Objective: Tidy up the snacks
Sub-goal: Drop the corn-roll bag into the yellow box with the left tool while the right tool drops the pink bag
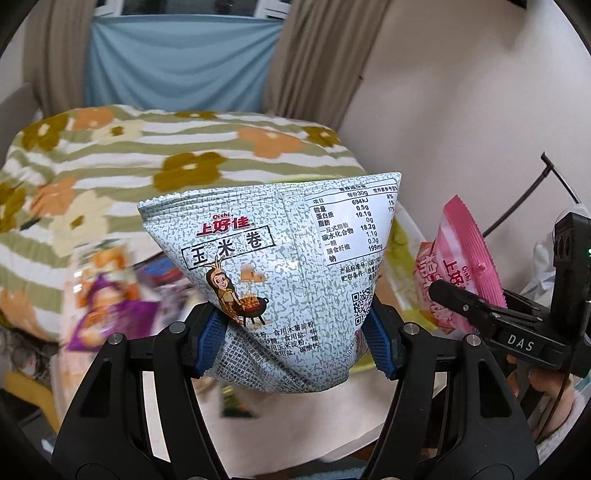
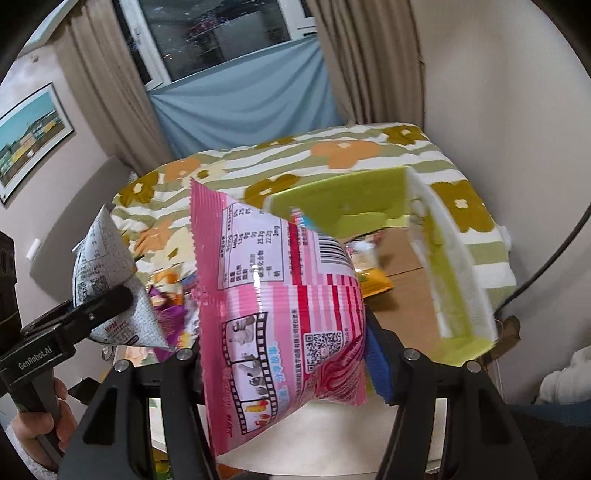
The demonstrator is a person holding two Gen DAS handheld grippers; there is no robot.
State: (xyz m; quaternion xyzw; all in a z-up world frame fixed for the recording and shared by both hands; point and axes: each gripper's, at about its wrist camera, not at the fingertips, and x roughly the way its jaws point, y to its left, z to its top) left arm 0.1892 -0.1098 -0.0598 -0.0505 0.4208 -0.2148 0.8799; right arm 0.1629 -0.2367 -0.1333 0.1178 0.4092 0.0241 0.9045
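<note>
two hand-held grippers clamped on bags, left [image 1: 293, 341] grey bag [image 1: 273, 266], right [image 2: 284, 369] pink bag [image 2: 280, 302], green box [image 2: 436, 258] only in right view

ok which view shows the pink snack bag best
The right wrist view: the pink snack bag fills the frame, clamped in the right gripper. The left wrist view catches only an edge-on sliver at its right side.

A bed covered by a striped floral blanket [image 2: 332, 158] occupies the centre of the room. Directly behind the bed, a blue cloth [image 2: 243, 107] hangs below a window [image 2: 221, 33]. Beige curtains [image 2: 107, 92] hang on both sides of the window. To the left of the bed, a framed landscape picture [image 2: 33, 136] is mounted on a plain pale wall [image 1: 461, 85]. The pane of the window is dark.
</note>
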